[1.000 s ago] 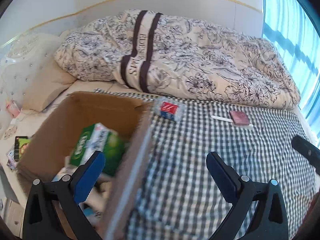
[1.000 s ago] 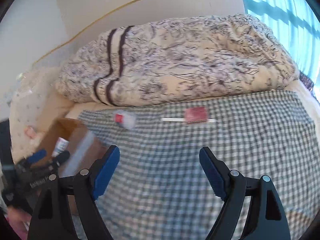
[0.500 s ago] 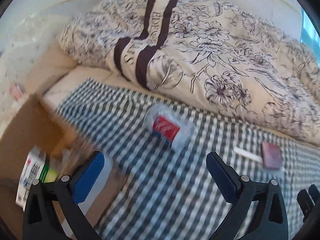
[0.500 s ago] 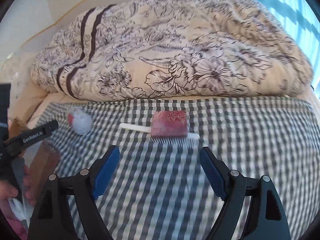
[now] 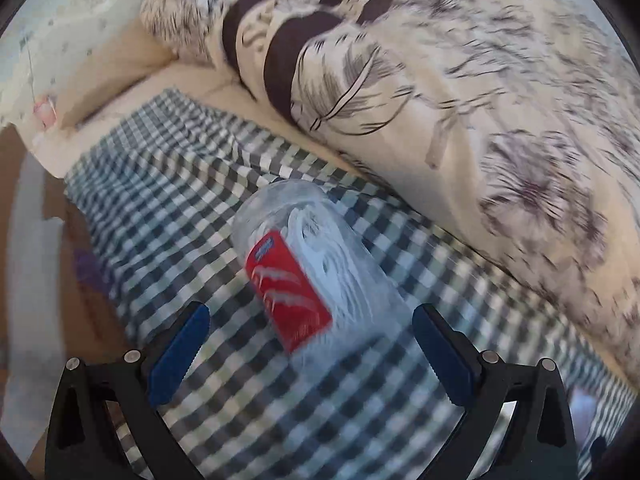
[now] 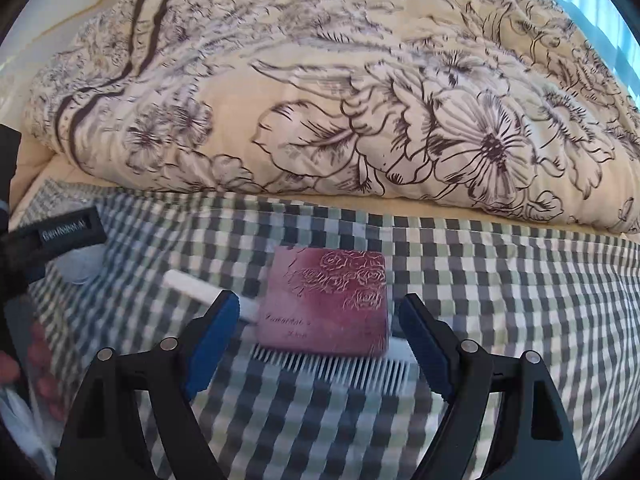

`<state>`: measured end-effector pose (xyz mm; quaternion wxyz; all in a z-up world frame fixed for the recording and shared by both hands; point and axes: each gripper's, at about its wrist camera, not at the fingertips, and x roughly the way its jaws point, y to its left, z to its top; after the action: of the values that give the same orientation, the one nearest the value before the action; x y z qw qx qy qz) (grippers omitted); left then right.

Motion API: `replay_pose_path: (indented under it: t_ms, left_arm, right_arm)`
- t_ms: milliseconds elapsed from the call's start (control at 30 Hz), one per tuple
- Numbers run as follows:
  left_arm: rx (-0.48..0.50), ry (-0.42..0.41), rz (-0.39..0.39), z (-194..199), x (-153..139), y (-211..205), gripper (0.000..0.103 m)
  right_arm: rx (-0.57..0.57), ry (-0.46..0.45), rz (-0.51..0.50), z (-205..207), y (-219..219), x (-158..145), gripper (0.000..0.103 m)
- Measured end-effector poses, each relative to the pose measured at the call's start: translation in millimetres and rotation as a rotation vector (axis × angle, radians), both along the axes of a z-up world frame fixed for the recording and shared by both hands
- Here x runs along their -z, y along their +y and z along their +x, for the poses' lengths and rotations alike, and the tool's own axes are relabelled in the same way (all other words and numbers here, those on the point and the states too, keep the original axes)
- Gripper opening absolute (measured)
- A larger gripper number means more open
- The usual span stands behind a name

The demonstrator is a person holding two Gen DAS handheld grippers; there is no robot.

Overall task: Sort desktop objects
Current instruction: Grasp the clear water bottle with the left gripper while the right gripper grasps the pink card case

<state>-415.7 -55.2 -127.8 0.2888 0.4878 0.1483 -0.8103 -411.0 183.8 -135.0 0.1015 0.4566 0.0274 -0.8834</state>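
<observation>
Both claws have closed in on their targets since half a second ago: the tub (image 5: 308,276) that lay well ahead of your left claw (image 5: 308,354) now fills the middle of its view, and the comb (image 6: 326,312) has come right up to your right claw (image 6: 320,332).

The tub is clear plastic with a red label and lies on its side on the checked cloth (image 5: 160,208), near the bed's back edge where the quilt (image 5: 480,100) is heaped. Its near end sits between the left claw's blue pads (image 5: 178,354), which stand wide apart and hold nothing. The view is blurred, so I cannot tell whether either pad touches it.

The comb lies flat on the same cloth, further toward the bed's right side, white teeth toward you and its maroon rose-printed back uppermost; the white handle (image 6: 208,290) points toward the left claw. Your right claw is spread wide, one pad on each side of the maroon part, empty.

Off the bed's left edge a brown box (image 5: 60,280) shows, likely the sorting bin.

Both pickups look ready. The tub is round and slick, so squeeze across its middle; the comb is thin and low, so get the pads down to the cloth before closing.
</observation>
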Motion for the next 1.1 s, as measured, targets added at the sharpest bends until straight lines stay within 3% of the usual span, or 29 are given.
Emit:
replay_pose_path:
  t_ms: [267,300,367,433,567,733,900,1100]
  left_arm:
    - [0.003,-0.017,0.108,-32,30,-29,0.103]
    - [0.005,-0.002,0.113,-30,30,-30,0.102]
    - [0.053,0.024,0.092,-28,27,-25,0.082]
    - [0.107,0.037,0.077,-25,22,-18,0.072]
    - [0.140,0.054,0.080,-8,13,-7,0.069]
    - [0.255,0.130,0.018,34,-19,31,0.068]
    - [0.410,0.239,-0.057,103,-75,65,0.068]
    - [0.553,0.259,-0.183,178,-125,81,0.068]
  right_arm:
    - [0.041,-0.005,-0.015,-11,7,16,0.081]
    - [0.044,-0.001,-0.018,-11,7,15,0.071]
    - [0.048,0.003,-0.016,-10,6,12,0.071]
    - [0.049,0.019,-0.015,-3,7,8,0.071]
    - [0.062,0.093,-0.028,21,12,-14,0.071]
    - [0.085,0.106,-0.075,55,27,-39,0.071]
    - [0.091,0.086,-0.096,101,35,-58,0.071]
    - [0.072,0.068,-0.118,164,30,-90,0.071]
